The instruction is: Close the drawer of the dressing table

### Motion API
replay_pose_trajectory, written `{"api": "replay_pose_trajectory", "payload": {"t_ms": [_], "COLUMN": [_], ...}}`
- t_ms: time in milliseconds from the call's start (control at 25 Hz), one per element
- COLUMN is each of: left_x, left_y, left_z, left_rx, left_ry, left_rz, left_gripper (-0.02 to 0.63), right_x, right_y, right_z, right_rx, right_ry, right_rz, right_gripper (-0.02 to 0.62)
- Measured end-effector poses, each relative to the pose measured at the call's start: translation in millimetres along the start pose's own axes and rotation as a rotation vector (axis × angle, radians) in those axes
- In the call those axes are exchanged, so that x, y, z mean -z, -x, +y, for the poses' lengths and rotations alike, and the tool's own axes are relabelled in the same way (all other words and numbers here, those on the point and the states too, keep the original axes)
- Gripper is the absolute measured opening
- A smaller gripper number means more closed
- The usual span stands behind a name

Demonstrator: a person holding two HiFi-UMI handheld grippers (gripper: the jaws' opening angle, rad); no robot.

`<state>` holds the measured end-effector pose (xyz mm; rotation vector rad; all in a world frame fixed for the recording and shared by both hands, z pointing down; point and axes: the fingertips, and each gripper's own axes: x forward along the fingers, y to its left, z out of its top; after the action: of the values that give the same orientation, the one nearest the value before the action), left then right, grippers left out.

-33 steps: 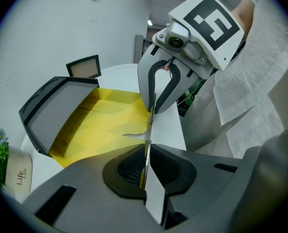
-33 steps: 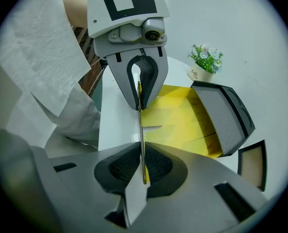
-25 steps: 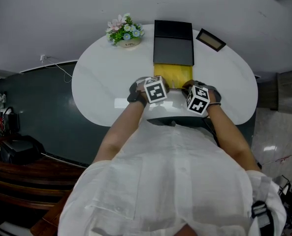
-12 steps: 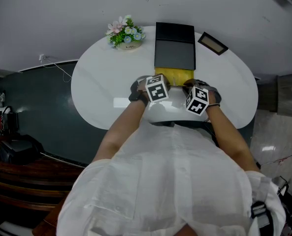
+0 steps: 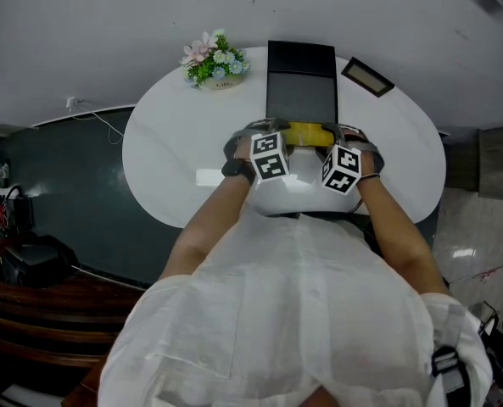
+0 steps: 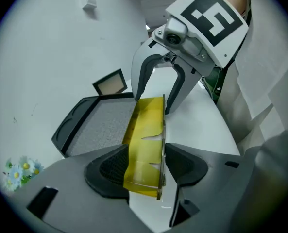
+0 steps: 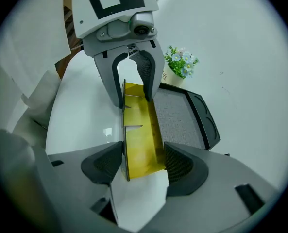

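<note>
wall (image 5: 107,24): plain, pale | counter (image 5: 166,142): white oval against it | floor (image 5: 64,185): dark at left, glossy pale tiles (image 5: 476,244) at right | cable (image 5: 103,119): thin, white, over dark floor | wooden furniture (image 5: 39,312): dark, lower left

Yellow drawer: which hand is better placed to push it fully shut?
Neither clearly. The left gripper and right gripper each straddle one end of the yellow drawer front, jaws just opened, not clamping it. Pushing with both would likely keep it straight.
</note>
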<state>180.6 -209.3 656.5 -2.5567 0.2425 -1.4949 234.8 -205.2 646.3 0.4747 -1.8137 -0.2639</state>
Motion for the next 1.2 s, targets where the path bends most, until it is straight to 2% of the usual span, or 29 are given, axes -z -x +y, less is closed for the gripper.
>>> {"api": "replay_pose_trajectory", "payload": {"t_ms": [80, 160, 400, 600, 720, 920, 1120, 1200], "left_x": [0.1, 0.2, 0.0, 3.6, 5.0, 4.5, 4.4, 5.0], "left_y": [-0.2, -0.6, -4.0, -7.1, -8.7, -8.1, -7.1, -7.4], "left_z": [8.0, 14.6, 29.9, 37.6, 40.7, 48.2, 57.4, 58.9], "left_rx": [-0.027, -0.034, 0.011, 0.044, 0.045, 0.027, -0.006, -0.007], "left_ry": [-0.016, -0.017, -0.01, 0.014, 0.013, 0.017, 0.049, 0.051], "left_rz": [0.001, 0.004, 0.031, 0.051, 0.056, 0.055, 0.051, 0.053], "left_gripper": [0.286, 0.319, 0.328, 0.325, 0.31, 0.258, 0.168, 0.158], "right_x": [0.1, -0.4, 0.4, -2.4, -3.8, -3.8, -4.1, -3.7], "right_y": [-1.9, -4.5, -14.1, -19.3, -21.4, -23.2, -24.0, -25.0], "right_z": [-4.7, -8.2, -22.4, -28.9, -30.4, -35.0, -44.3, -45.7], "right_rx": [-0.029, -0.06, -0.128, -0.152, -0.159, -0.142, -0.107, -0.104], "right_ry": [-0.002, 0.003, 0.003, -0.021, -0.01, -0.013, -0.045, -0.052], "right_rz": [-0.002, 0.002, 0.038, 0.048, 0.053, 0.057, 0.051, 0.052], "right_gripper": [0.265, 0.276, 0.282, 0.281, 0.276, 0.201, 0.11, 0.103]}}
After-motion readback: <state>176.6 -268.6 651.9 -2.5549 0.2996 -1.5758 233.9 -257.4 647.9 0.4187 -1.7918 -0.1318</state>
